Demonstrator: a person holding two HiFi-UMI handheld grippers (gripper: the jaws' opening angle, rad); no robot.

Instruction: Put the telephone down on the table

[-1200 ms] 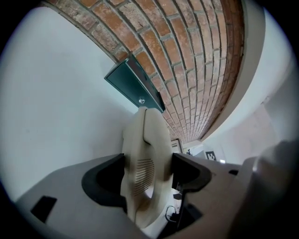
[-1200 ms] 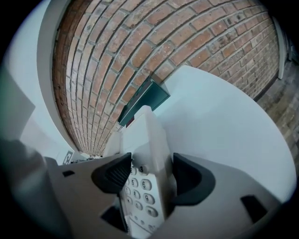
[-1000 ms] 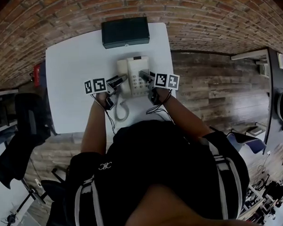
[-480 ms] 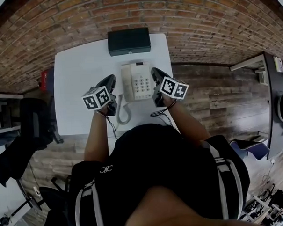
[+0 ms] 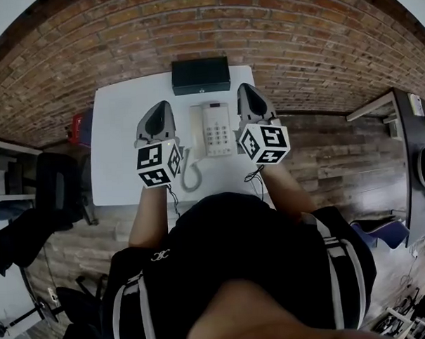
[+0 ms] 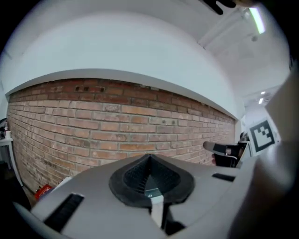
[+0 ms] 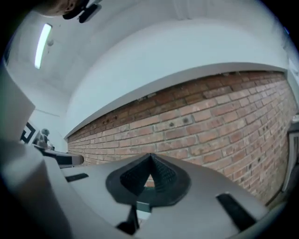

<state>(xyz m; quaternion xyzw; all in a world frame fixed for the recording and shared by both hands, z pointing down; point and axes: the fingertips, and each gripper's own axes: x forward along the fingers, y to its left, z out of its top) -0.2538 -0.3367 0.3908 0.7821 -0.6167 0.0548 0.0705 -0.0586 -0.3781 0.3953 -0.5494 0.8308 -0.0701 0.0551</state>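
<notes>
The cream telephone (image 5: 215,129) lies flat on the white table (image 5: 119,134), keypad up, its coiled cord (image 5: 190,175) trailing toward me. My left gripper (image 5: 162,105) is lifted above the table to the phone's left, and my right gripper (image 5: 243,88) is lifted to its right. Neither touches the phone. In the left gripper view the jaws (image 6: 148,159) are shut with nothing between them and point at a brick wall. The right gripper view shows the same: the jaws (image 7: 150,159) shut and empty, facing the wall.
A black box (image 5: 201,75) stands at the table's far edge, just behind the phone. The brick wall (image 5: 263,29) rises past it. A red object (image 5: 76,128) and a dark chair (image 5: 53,185) are on the left. Wooden floor (image 5: 324,153) lies to the right.
Both grippers were low and open on either side of the telephone. They have shut, risen clear of it and turned level. The telephone stays on the table.
</notes>
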